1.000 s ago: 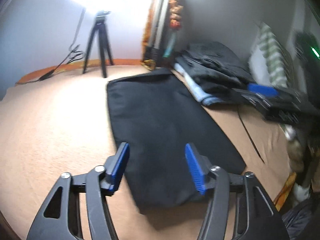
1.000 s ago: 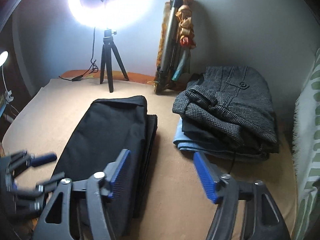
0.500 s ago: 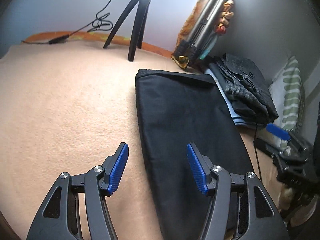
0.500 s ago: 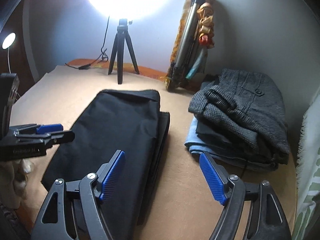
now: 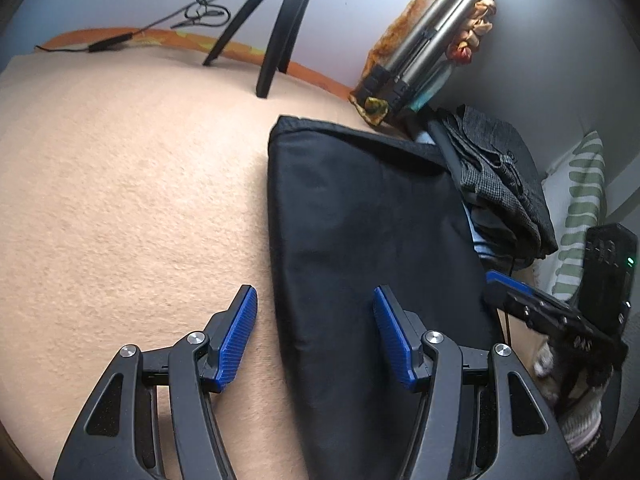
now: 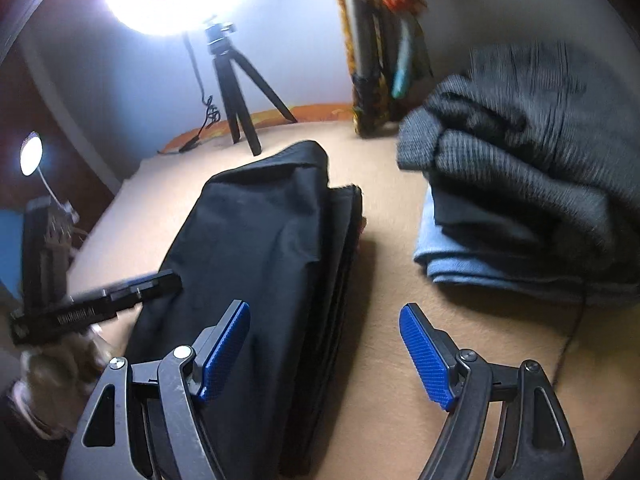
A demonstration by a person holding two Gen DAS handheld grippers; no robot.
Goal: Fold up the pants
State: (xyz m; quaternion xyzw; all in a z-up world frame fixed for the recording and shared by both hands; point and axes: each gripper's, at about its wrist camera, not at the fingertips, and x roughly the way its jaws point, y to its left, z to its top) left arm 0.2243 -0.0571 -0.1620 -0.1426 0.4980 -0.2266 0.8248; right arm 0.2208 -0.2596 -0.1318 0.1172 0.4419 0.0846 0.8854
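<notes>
- The black fabric pants point(image 5: 360, 216), already folded lengthwise into a long narrow strip, lie flat on the tan fleece blanket point(image 5: 120, 208), just left of a stack of folded grey and blue clothes point(image 6: 532, 184).
- The left gripper point(image 5: 316, 332) has dropped closer over the past second; its blue-padded fingers are spread wide, straddling the pants' left edge, one pad over blanket, the other over cloth, holding nothing.
- The right gripper point(image 6: 324, 356) has also swung in and down: its fingers, likewise splayed and empty, now bracket the layered right edge of the pants.
- The wall-side end of the pants looks slightly more rumpled from the right view than a second ago.
- Both tools having closed in on the near end suggests, in my judgement, that the crosswise fold is about to begin: each would pinch a near corner and carry it toward the end by the black tripod point(image 5: 276, 28).
</notes>
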